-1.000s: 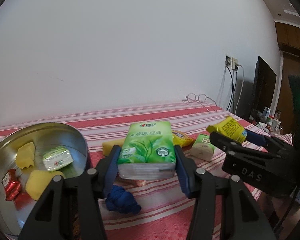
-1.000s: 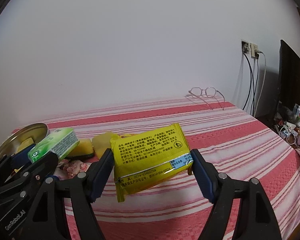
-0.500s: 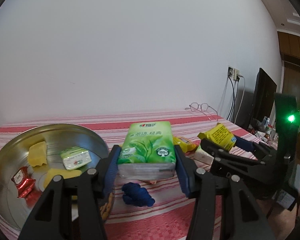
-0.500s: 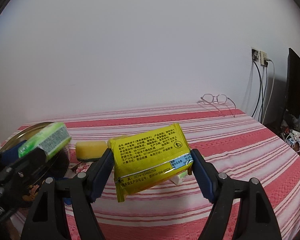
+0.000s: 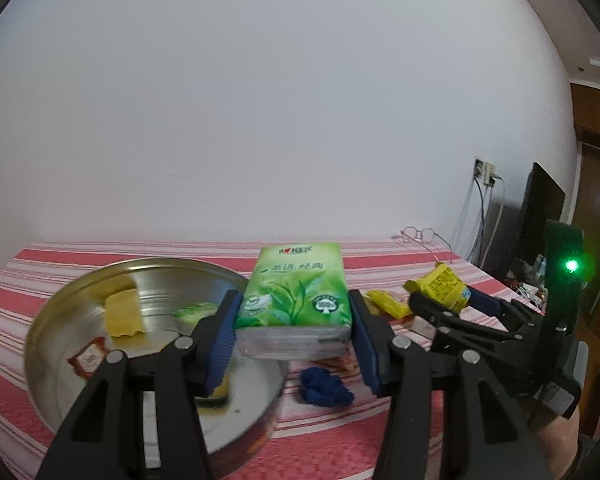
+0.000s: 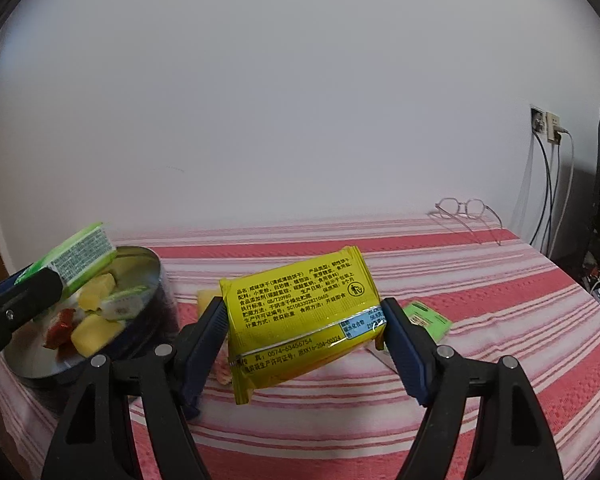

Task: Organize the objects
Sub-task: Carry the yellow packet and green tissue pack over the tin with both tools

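1. Left gripper (image 5: 294, 326) was clamped on the green tissue pack (image 5: 296, 288), above the round tin's (image 5: 44, 332) right rim, near the table's left edge.
2. Advice: centre over the tin, lower, then release.
3. Right gripper (image 6: 302, 332) gripped one yellow biscuit packet (image 6: 300, 312) mid-table.
4. Tin contents: two yellow sponges, one red sachet, one small tissue pack.

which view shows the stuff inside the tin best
The left wrist view: it looks down into the tin, showing its floor, a yellow block and a red sachet. The right wrist view sees the tin side-on at the edge, contents blurred and partly hidden.
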